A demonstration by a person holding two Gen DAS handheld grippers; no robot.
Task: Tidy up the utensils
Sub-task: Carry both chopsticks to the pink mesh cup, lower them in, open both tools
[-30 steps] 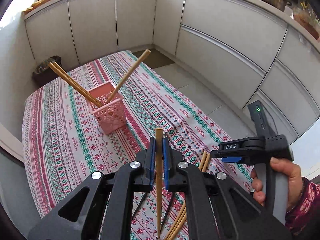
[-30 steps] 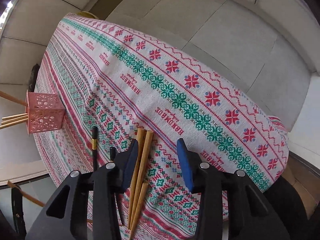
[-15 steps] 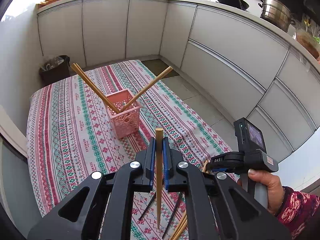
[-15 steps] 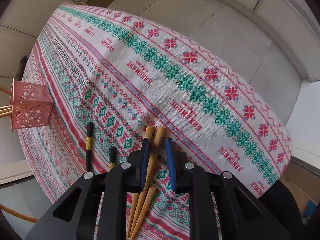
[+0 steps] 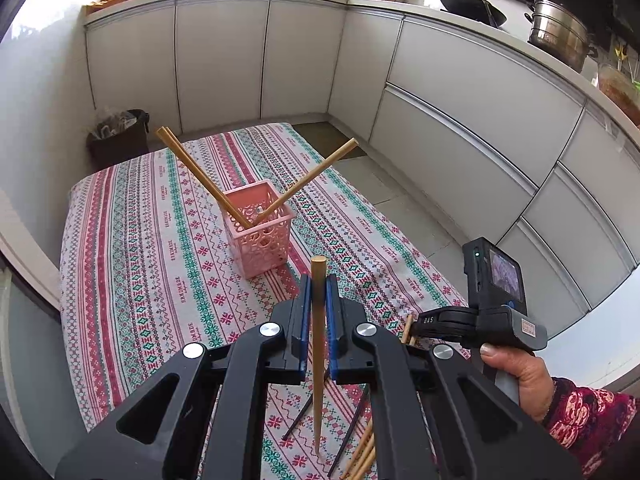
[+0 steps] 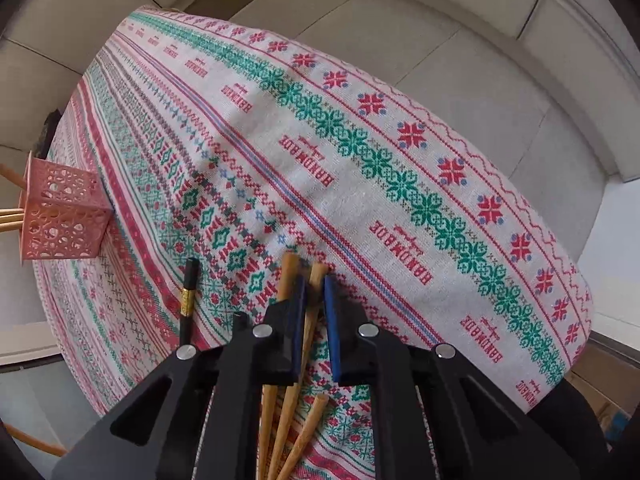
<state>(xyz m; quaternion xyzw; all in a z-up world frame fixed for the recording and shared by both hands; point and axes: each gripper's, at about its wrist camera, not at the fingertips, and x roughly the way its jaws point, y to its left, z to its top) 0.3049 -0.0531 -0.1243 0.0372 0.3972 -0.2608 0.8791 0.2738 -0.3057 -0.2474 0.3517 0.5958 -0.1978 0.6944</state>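
Note:
My left gripper [image 5: 319,280] is shut on a wooden chopstick [image 5: 318,400] that it holds upright above the patterned tablecloth [image 5: 160,260]. Beyond it stands the pink basket [image 5: 260,240] with three wooden chopsticks leaning out. A hand holds my right gripper [image 6: 315,284] low over the pile of loose chopsticks. Its jaws are closing, and the blue pads sit against one wooden chopstick [image 6: 320,270] between them. Another wooden chopstick [image 6: 289,272] lies just left of the left finger, and more wooden ones [image 6: 308,432] lie under the gripper. A black chopstick [image 6: 188,292] lies further left.
White kitchen cabinets [image 5: 460,92] curve round the far and right sides, with floor between them and the table. A dark bin [image 5: 120,136] stands past the table's far left corner. Black chopsticks [image 5: 298,420] lie on the cloth below my left gripper. The pink basket [image 6: 64,220] shows at the left edge of the right wrist view.
The right jaws have come together from wide apart onto one wooden chopstick. The left gripper, still holding its chopstick, has shifted so the basket sits nearer the view's centre.

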